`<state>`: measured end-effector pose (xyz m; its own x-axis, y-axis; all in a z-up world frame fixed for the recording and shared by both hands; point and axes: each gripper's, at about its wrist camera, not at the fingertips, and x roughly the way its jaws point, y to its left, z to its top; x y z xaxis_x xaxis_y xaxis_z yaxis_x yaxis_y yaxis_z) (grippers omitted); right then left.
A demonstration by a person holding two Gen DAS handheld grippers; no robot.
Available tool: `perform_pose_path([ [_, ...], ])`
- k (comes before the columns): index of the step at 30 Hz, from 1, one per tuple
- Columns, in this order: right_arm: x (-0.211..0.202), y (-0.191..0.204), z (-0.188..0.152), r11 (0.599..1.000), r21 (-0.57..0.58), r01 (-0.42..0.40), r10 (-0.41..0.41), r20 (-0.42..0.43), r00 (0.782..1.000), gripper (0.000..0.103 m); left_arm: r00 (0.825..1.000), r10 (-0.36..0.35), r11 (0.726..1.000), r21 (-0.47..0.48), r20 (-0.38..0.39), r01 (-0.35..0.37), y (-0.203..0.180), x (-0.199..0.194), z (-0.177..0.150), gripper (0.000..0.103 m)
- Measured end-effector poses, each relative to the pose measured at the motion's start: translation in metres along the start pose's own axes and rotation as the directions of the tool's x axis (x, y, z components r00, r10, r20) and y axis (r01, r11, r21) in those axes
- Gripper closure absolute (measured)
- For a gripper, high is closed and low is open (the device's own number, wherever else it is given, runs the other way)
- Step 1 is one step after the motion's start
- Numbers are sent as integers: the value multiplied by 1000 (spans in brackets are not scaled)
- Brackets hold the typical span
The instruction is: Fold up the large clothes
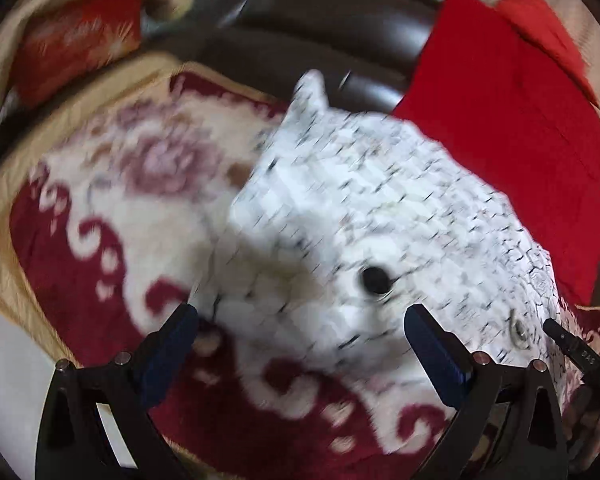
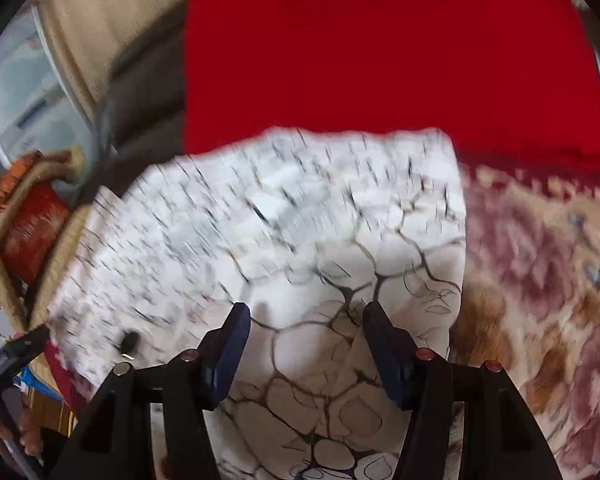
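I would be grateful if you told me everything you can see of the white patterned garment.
The white garment is thin-looking cloth printed with a black crackle pattern and bears dark buttons. It lies bunched and partly folded on a red-and-cream floral blanket, its far edge against a plain red cloth. The left gripper stands open over its near edge; the right gripper straddles it, with no visible pinch. Motion blur hides finer detail.

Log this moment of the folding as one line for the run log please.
stage: folding | white patterned garment on floral blanket | left hand-held gripper: open | right hand-held gripper: open above garment
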<state>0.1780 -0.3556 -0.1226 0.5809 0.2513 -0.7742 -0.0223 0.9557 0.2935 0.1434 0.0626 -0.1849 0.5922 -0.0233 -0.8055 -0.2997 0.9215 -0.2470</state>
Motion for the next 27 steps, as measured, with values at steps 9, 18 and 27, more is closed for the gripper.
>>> perform_pose_path([
  [9,2,4,-2,999,-23,38,-38,9,999,37,982,-180,950,-268,-48,161,42,30,1,0],
  [18,9,8,0,998,-36,44,-43,14,999,36,946,-325,886,-347,10,308,34,55,20,56],
  [27,9,8,0,998,-44,40,-40,14,999,35,928,-367,838,-409,63,360,39,63,23,29],
])
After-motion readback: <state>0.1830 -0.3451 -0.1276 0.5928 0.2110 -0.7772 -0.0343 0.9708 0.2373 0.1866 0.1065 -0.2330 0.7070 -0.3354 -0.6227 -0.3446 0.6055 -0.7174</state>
